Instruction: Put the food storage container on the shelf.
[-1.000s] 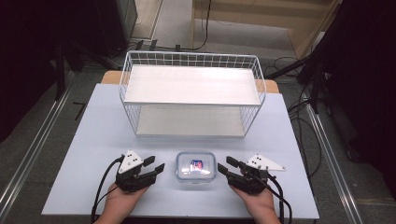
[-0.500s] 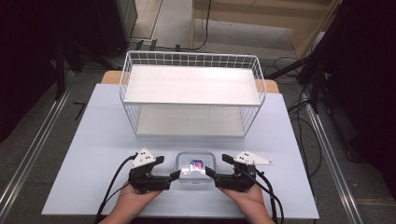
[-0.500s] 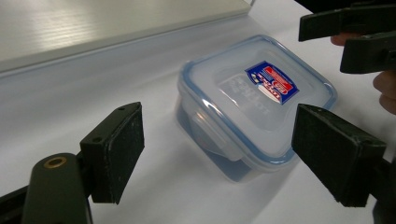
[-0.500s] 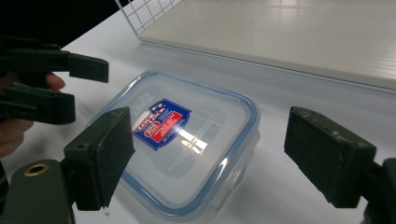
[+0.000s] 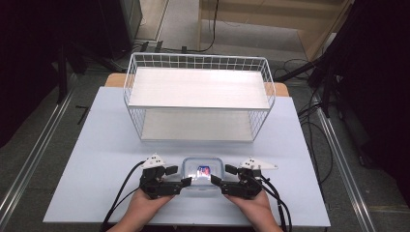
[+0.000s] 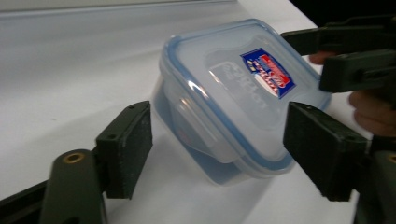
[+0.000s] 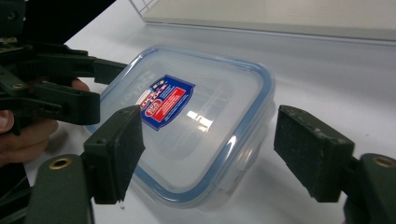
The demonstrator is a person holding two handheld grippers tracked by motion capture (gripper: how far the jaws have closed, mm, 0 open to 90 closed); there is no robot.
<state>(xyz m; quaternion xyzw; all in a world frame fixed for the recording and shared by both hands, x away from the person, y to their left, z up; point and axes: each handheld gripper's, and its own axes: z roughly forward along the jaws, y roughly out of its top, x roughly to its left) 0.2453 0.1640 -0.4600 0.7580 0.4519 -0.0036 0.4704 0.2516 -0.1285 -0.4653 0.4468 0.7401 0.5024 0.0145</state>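
Note:
A clear plastic food box (image 5: 202,175) with a blue-rimmed lid and a red-and-blue label lies flat near the table's front edge. My left gripper (image 5: 180,176) reaches in from its left side and my right gripper (image 5: 221,175) from its right. In the left gripper view the box (image 6: 233,93) sits with one latch side between the jaws of the left gripper (image 6: 224,149); the pads (image 6: 126,149) stand apart from it. In the right gripper view the box (image 7: 187,107) lies between the jaws of the right gripper (image 7: 215,156), untouched. Both pairs of jaws have just been closing and are still open.
A white wire basket rack (image 5: 198,99) with two shelves stands at the back of the pale table (image 5: 96,145). Cables trail from both grippers toward the front edge. Dark floor and rails surround the table.
Both hands have slid inward and slightly down toward the box. The grippers, earlier beside it, now have their jaws around its two ends.

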